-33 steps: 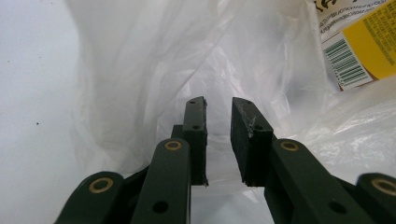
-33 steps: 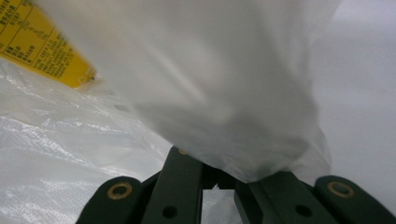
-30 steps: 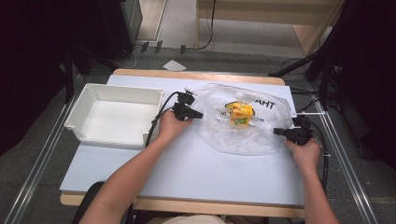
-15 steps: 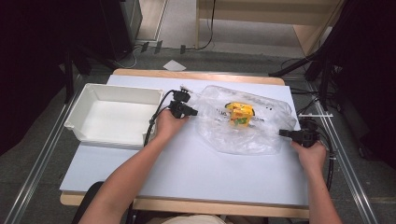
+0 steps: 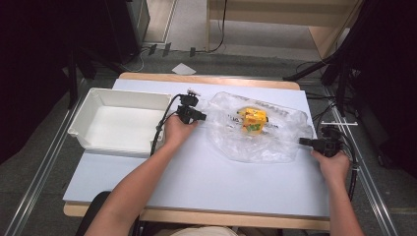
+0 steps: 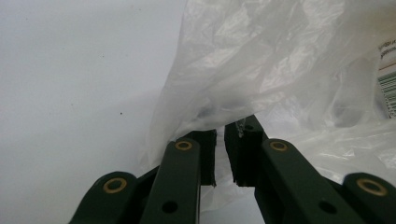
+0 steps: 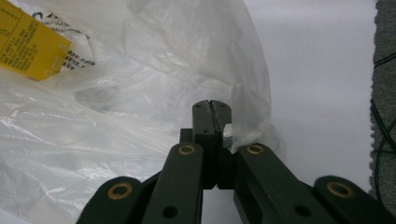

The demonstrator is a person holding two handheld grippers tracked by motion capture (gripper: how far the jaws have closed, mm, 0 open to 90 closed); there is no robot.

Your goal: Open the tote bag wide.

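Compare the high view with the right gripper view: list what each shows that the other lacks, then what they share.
High view alone: the white bin, the left gripper at the bag's left edge, and both forearms.

Right gripper view alone: the jaws pressed together on the bag's edge, close up.

Shared: the clear plastic bag, the yellow carton inside it, the right gripper, and the table.

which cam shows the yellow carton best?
The high view: the whole yellow carton shows inside the clear plastic bag, midway between both hand-held grippers. The right gripper view catches one printed corner of it through the film. The left gripper view gives bag film and a barcode label at its right edge.
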